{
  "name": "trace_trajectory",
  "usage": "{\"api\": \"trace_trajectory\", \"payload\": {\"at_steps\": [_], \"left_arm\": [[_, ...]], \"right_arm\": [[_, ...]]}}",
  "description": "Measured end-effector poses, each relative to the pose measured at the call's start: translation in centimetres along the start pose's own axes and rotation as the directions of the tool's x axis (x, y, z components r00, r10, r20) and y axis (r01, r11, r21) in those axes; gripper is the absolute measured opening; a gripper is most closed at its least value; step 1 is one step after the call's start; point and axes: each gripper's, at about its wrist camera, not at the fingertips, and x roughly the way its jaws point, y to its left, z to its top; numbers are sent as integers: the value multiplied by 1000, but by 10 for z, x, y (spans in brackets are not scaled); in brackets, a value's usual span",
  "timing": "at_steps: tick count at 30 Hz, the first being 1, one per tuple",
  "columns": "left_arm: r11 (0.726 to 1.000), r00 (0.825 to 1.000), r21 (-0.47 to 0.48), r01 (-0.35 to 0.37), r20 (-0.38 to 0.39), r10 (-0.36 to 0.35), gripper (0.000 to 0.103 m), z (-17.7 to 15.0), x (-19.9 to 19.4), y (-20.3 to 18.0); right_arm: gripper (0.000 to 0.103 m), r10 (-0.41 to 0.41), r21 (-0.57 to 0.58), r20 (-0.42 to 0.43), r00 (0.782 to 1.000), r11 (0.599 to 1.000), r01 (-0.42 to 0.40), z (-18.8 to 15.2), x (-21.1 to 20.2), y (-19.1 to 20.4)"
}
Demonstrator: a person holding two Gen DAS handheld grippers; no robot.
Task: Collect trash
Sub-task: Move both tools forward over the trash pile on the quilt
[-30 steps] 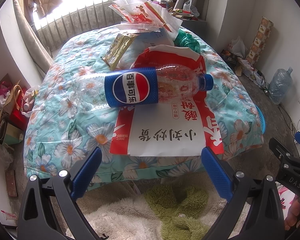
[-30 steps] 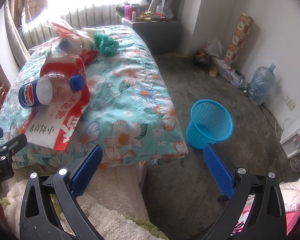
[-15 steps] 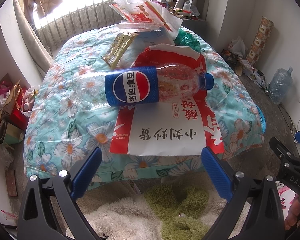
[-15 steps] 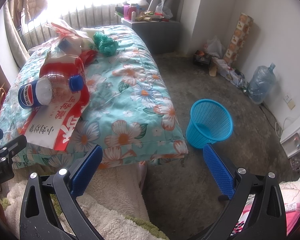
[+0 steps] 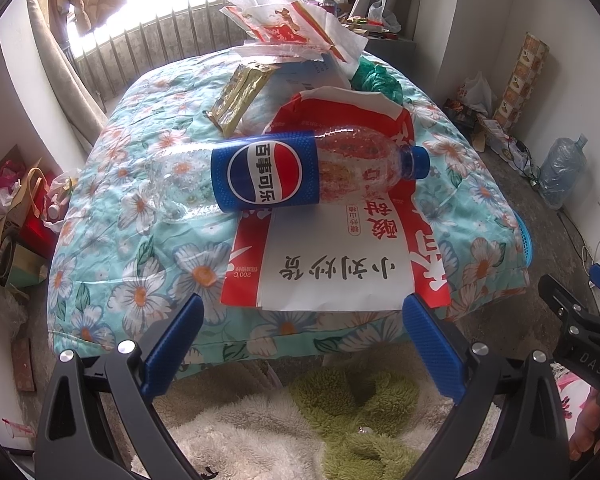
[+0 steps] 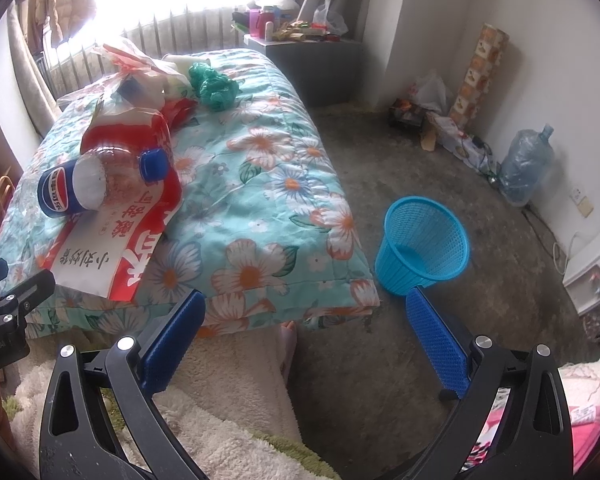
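An empty Pepsi bottle [image 5: 284,176] with a blue cap lies on its side on a red and white paper bag [image 5: 340,264] on the floral quilt [image 5: 140,208]; both also show in the right wrist view, bottle [image 6: 100,184] and bag [image 6: 120,240]. Behind lie a gold wrapper [image 5: 240,96], a red and white plastic bag [image 5: 292,28] and a green crumpled bag [image 5: 376,76]. My left gripper [image 5: 300,332] is open and empty, just short of the paper bag's near edge. My right gripper [image 6: 306,332] is open and empty, over the floor by the bed's corner. A blue mesh bin [image 6: 422,244] stands on the floor.
A water jug [image 6: 524,168] and clutter line the right wall. A grey cabinet [image 6: 304,64] stands behind the bed. A fluffy white and green rug [image 5: 320,420] lies below the grippers. Bags and boxes [image 5: 12,208] sit left of the bed.
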Motion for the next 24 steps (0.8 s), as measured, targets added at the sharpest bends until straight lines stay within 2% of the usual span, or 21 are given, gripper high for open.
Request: {"api": "trace_trajectory", "payload": {"at_steps": [6, 12, 15, 16, 19, 21, 22, 24], "left_arm": [[999, 998, -34, 8, 56, -6, 97, 3, -8, 13], [995, 992, -99, 9, 126, 4, 97, 15, -15, 44], [996, 990, -88, 22, 140, -10, 97, 21, -11, 60], [996, 989, -81, 30, 147, -18, 97, 22, -9, 66], [995, 979, -69, 76, 192, -62, 97, 22, -5, 80], [983, 958, -67, 171, 243, -150, 97, 21, -4, 92], [978, 951, -76, 196, 256, -171, 97, 21, -3, 96], [972, 949, -107, 208, 264, -174, 97, 26, 1, 103]], "right_arm": [[96, 36, -6, 39, 999, 999, -36, 12, -3, 5], [96, 156, -25, 98, 983, 988, -155, 31, -2, 18], [96, 259, -13, 97, 961, 966, -259, 40, 6, 27], [96, 313, 1, 82, 946, 949, -314, 43, 11, 31], [96, 412, 48, 26, 911, 910, -413, 48, 28, 39], [96, 452, 79, -2, 892, 890, -450, 48, 38, 40], [96, 473, 103, -19, 881, 877, -469, 49, 46, 40], [94, 493, 124, -34, 870, 865, -485, 49, 53, 39]]}}
